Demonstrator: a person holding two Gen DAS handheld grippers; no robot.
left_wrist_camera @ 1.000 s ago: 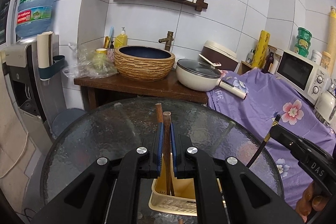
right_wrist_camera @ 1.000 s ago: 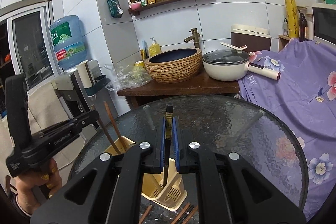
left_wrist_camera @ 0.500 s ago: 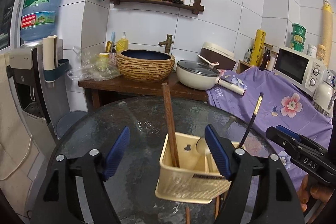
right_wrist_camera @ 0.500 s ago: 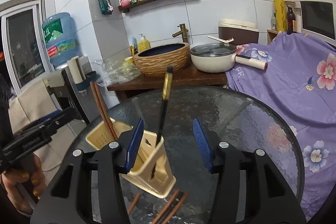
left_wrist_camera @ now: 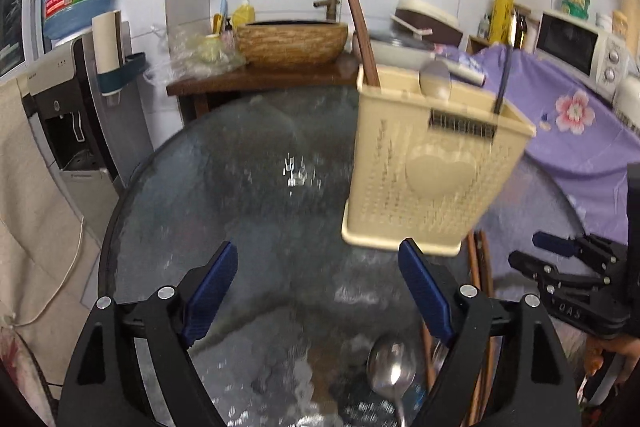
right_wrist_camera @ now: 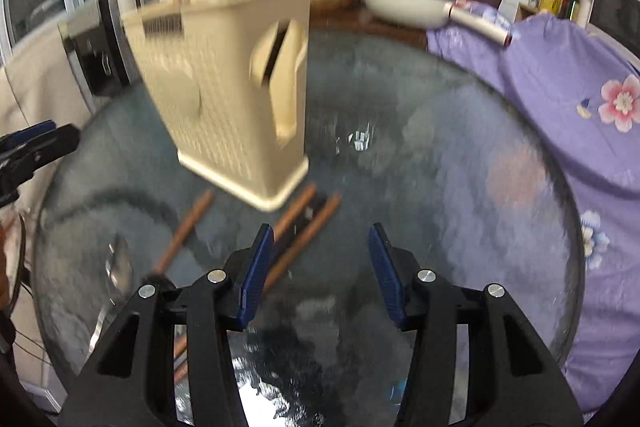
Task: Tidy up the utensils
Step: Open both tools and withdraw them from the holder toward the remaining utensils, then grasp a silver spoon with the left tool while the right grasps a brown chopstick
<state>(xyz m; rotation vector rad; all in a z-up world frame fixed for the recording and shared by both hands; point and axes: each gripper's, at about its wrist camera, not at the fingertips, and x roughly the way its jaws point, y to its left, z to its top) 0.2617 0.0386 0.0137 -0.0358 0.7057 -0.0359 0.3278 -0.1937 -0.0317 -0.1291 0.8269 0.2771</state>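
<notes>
**Caddy loaded, both tongs empty**

The cream utensil caddy [left_wrist_camera: 432,163] stands on the glass tabletop [left_wrist_camera: 260,187], holding brown chopsticks [left_wrist_camera: 360,27]. Loose chopsticks [right_wrist_camera: 308,231] and a spoon [left_wrist_camera: 392,367] lie beside it. Left tongs [left_wrist_camera: 320,291] have just been opening, wide and empty; right tongs [right_wrist_camera: 320,267] gape empty.

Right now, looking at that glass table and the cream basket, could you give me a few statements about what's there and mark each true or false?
1. The cream utensil basket stands upright on the round glass table. True.
2. The left tool is clamped on a chopstick. False: its jaws are apart with nothing between them, having just been opening.
3. Brown chopsticks lie loose on the glass beside the basket. True.
4. The basket is empty. False: brown chopsticks, a dark chopstick and a spoon stand in it.
5. A metal spoon lies on the table. True.
</notes>
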